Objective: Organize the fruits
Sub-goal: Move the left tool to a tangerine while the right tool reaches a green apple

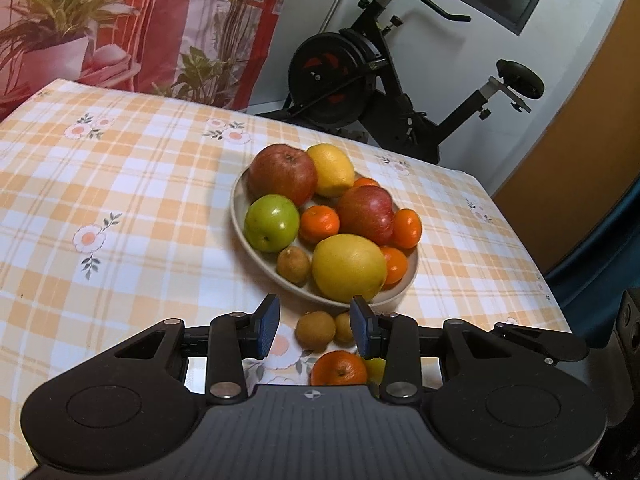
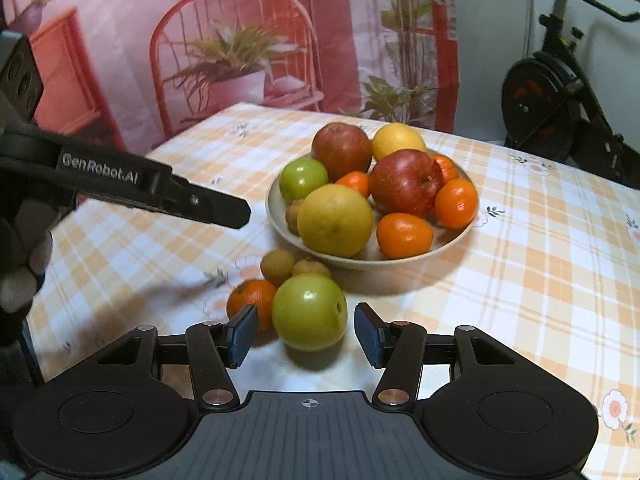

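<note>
Left of centre in the right wrist view, the left gripper bore "GenRobot.AI", its fingers apart and empty. The right gripper, fingers apart, framed a loose green apple without touching. An off-centre squeeze might roll it into the mandarin. The plate, at centre, looked crowded.

The desk wears an orange-and-white checked cloth with printed flowers, matt and soft-looking. The shallow beige ceramic plate has a dull, smooth glaze. The round green apple beside it is waxy and glossy, while the small brown fruit looks rough and dull. The right claw is matt black plastic with blue ribbed pads and metal rivets.
</note>
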`<state>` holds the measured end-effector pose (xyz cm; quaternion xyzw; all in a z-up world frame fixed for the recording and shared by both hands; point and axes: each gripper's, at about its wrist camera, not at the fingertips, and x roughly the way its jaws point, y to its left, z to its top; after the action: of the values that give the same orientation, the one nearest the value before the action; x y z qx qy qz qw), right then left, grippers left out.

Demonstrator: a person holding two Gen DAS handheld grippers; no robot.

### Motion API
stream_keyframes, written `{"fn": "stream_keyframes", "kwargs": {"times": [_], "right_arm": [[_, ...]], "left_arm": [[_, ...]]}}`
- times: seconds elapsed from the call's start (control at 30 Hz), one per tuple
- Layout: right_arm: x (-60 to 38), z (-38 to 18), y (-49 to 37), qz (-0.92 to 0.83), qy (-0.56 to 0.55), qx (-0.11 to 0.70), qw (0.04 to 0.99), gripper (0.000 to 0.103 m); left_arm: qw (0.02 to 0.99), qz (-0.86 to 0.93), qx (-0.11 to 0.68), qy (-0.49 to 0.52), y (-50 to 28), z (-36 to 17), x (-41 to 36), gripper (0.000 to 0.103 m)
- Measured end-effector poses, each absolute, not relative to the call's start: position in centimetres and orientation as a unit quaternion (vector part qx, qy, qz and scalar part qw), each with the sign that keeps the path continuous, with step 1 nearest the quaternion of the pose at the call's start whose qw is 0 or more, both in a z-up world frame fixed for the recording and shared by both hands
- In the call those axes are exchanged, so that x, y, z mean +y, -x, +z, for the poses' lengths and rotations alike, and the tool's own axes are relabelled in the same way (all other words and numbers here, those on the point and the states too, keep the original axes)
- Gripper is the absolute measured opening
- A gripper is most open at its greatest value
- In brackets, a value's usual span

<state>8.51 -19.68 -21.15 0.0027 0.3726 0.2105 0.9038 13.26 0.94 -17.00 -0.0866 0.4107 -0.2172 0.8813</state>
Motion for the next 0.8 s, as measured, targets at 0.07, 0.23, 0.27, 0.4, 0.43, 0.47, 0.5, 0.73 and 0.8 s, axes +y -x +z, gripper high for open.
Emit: {"fn": "stream_keyframes", "kwargs": {"times": [0.07,0.23,0.27,0.4,0.43,0.47,0.5,0.73,0.8], "right_arm": [[-19.6,-21.3,-8.6,0.214,-0.004,0.373,0.903,0.050],[-19.4,-21.9,-9.2,0.220,0.007,0.381,0.898,0.049],[-19.3,-22.0,-9.3,0.221,0.008,0.382,0.897,0.048],[-19.5,-22.1,-9.3,0.219,0.005,0.376,0.900,0.042],[-19.6,-22.1,-9.3,0.219,0.003,0.376,0.900,0.041],[-19.8,-22.1,-9.2,0.220,-0.002,0.376,0.900,0.041],[-20.0,-22.2,-9.2,0.220,-0.006,0.375,0.900,0.041],[-21.1,-22.2,-8.6,0.204,-0.023,0.372,0.905,0.041],[-21.5,-22.2,-8.4,0.200,-0.026,0.372,0.906,0.041]], "left_arm": [[0.879,-0.219,0.415,0.089,-13.2,-17.3,1.1,0.040],[0.873,-0.224,0.423,0.096,-12.9,-17.9,1.2,0.040],[0.872,-0.224,0.424,0.097,-12.9,-17.9,1.2,0.041],[0.870,-0.227,0.426,0.102,-12.9,-18.0,1.1,0.042],[0.869,-0.229,0.427,0.102,-12.9,-18.0,1.1,0.042],[0.868,-0.230,0.427,0.100,-12.9,-18.1,1.0,0.042],[0.868,-0.231,0.428,0.099,-12.8,-18.1,0.9,0.042],[0.861,-0.238,0.441,0.088,-12.6,-18.9,0.2,0.044],[0.860,-0.239,0.444,0.084,-12.5,-19.1,-0.1,0.045]]}}
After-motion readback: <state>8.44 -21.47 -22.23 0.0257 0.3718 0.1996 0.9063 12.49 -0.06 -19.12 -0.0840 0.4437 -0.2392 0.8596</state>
